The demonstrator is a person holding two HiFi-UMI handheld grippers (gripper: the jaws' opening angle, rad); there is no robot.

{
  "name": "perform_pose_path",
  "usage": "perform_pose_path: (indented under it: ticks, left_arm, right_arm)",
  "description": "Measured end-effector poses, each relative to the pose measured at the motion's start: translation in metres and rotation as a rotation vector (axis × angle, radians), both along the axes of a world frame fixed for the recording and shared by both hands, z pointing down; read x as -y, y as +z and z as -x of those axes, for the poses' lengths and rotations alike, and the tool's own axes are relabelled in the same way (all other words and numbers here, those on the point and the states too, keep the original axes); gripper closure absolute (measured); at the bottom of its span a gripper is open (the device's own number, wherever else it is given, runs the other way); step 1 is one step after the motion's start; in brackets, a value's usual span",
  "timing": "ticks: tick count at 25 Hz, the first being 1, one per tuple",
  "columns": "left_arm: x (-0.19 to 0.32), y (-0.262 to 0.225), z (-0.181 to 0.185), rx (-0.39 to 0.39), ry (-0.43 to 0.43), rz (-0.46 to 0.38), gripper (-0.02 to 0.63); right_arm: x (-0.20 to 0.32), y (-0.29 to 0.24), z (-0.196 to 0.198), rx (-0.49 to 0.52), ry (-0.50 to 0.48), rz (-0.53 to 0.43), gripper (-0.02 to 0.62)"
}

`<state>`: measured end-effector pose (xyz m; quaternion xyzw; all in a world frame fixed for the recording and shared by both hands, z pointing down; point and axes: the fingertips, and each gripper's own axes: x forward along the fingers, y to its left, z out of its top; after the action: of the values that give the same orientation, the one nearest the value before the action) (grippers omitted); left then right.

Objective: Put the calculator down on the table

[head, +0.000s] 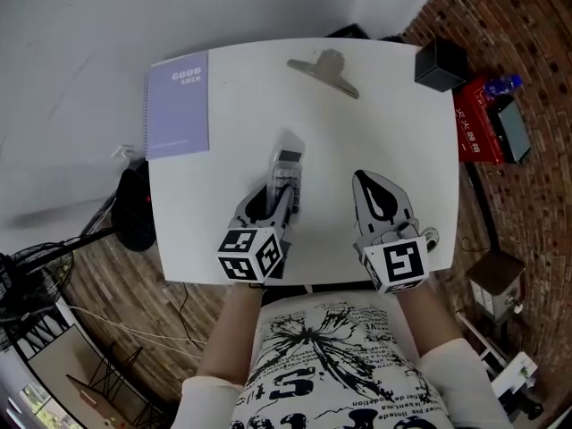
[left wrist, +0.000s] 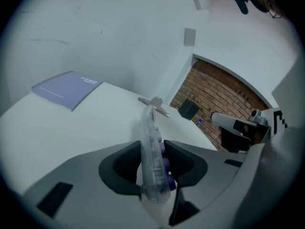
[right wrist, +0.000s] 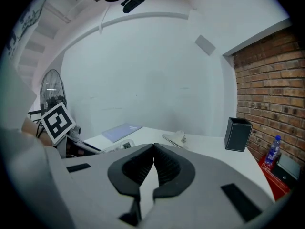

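A clear plastic calculator (head: pixel 288 175) with purple keys stands on its long edge between the jaws of my left gripper (head: pixel 279 199), near the front middle of the white table (head: pixel 393 123). In the left gripper view the calculator (left wrist: pixel 152 147) runs forward from the left gripper (left wrist: pixel 151 157), and both dark pads lie against its sides. Whether its lower edge touches the table I cannot tell. My right gripper (head: pixel 367 180) hovers to the right of it, over the table's front. In the right gripper view the right gripper (right wrist: pixel 153 149) has its pads together and nothing between them.
A purple spiral notebook (head: pixel 177 104) lies at the table's far left corner. A large metal clip (head: pixel 326 70) sits at the far middle and a black box (head: pixel 440 63) at the far right corner. A red box (head: pixel 481 119) lies on the floor to the right.
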<state>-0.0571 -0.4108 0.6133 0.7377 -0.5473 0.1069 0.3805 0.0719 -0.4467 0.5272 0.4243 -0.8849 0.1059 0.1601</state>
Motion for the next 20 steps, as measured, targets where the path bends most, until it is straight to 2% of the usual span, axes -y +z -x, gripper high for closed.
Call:
perform_pose_path:
  ticks: [2, 5, 12, 17, 20]
  left_arm:
    - [0.0, 0.002, 0.002, 0.045, 0.016, 0.0, 0.436]
    - [0.0, 0.005, 0.008, 0.05, 0.015, 0.013, 0.43]
    - [-0.005, 0.027, 0.032, 0.116, 0.019, 0.1, 0.391]
    - [-0.007, 0.025, 0.033, 0.136, 0.063, 0.083, 0.386]
    - [-0.011, 0.009, 0.038, 0.141, 0.066, 0.035, 0.387]
  right_arm:
    - [0.002, 0.002, 0.001, 0.009, 0.001, 0.004, 0.58]
    - [0.004, 0.004, 0.005, 0.014, -0.004, 0.009, 0.581]
    - [0.006, 0.005, 0.014, 0.006, -0.008, 0.02, 0.581]
    - [0.002, 0.005, 0.019, -0.006, -0.004, 0.02, 0.58]
    - [-0.006, -0.002, 0.024, -0.008, -0.003, 0.008, 0.581]
